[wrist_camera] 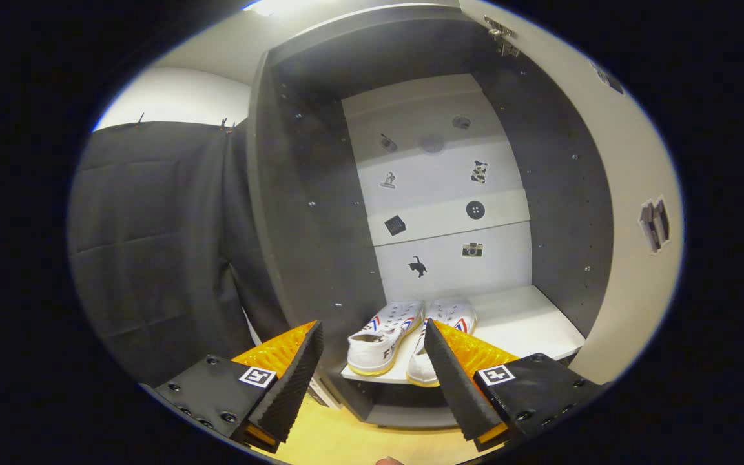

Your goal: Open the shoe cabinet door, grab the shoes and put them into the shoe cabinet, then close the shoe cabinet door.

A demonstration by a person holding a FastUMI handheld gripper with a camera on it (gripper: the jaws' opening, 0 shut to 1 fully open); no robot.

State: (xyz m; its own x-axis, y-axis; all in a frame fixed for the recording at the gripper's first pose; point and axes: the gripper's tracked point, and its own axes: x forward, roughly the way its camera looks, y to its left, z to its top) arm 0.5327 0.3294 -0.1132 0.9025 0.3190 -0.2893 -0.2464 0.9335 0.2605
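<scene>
The shoe cabinet (307,213) stands open ahead, dark grey outside with a white back panel. Its door (637,187) is swung wide to the right, with a hinge at its top. A pair of white shoes (388,336) with red and blue stripes sits side by side on the white bottom shelf (527,323), heels toward me. My gripper (372,352) is open, held just in front of the shelf edge with nothing between its fingers. The right finger (456,381) overlaps the right shoe's heel in the view; the left shoe shows in the gap.
Small stickers dot the cabinet's back panel (443,194) and the inside of the door. A black cloth wall (152,245) hangs to the left of the cabinet. Light wooden floor (359,439) lies below the fingers. The shelf's right half is bare.
</scene>
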